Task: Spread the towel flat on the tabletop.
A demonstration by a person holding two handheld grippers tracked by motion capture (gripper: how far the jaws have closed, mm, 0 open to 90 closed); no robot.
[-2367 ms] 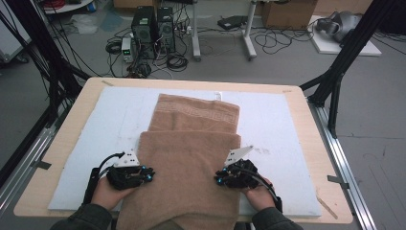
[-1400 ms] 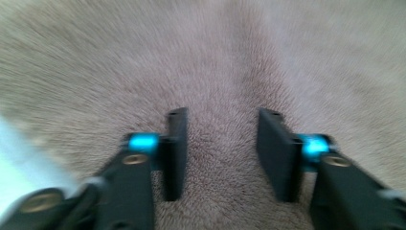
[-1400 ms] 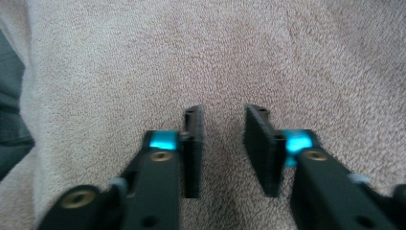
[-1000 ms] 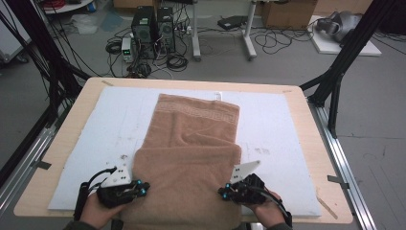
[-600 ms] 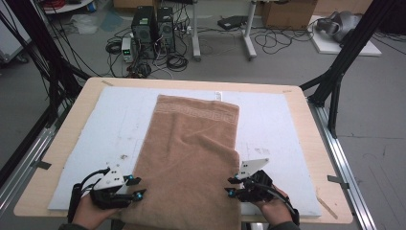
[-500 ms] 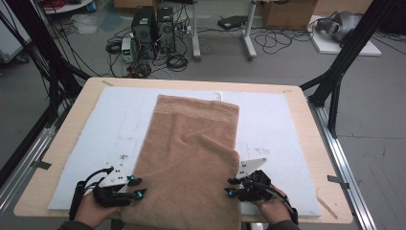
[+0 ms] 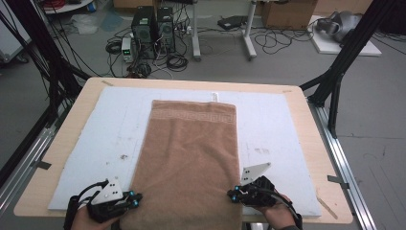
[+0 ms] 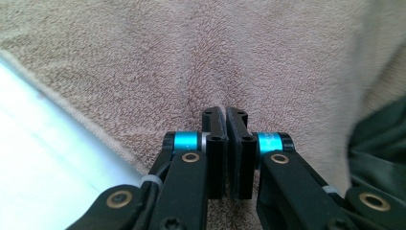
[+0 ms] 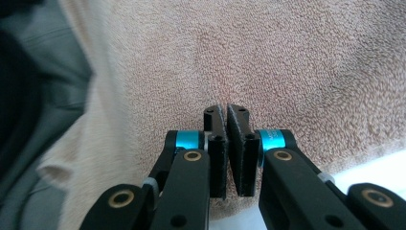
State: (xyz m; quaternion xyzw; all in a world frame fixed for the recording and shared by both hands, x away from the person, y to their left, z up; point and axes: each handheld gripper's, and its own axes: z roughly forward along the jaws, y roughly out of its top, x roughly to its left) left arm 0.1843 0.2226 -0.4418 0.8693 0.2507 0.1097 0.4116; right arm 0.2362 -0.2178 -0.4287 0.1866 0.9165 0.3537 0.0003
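Towel [image 7: 191, 158] cloth is spread flat between the two grippers, reaching away from the fingers toward the far side of the table [image 7: 306, 115], where its patterned border lies. Under it a pale blue mat [image 7: 277, 124] is seen, covering most of the table top.

At the near left edge of the towel the left gripper [image 7: 135, 201] is held low, and at the near right edge the right gripper [image 7: 231, 195] is held at about the same level. Each is carried in a hand: the left hand [image 7: 88, 219] and the right hand [image 7: 280, 215] are seen at the near table edge.

In the left gripper view, the fingers [image 8: 214, 143] are closed together, with the terry cloth directly beyond and beneath their tips; whether a fold of it is pinched between them cannot be told. In the right gripper view, the fingers [image 9: 215, 143] are likewise pressed nearly together, a thin wedge-shaped gap being left toward the base, and the towel edge is seen just below them. A pinch on the cloth cannot be confirmed there either. Pale mat is visible beside each set of fingers, on the outer side.
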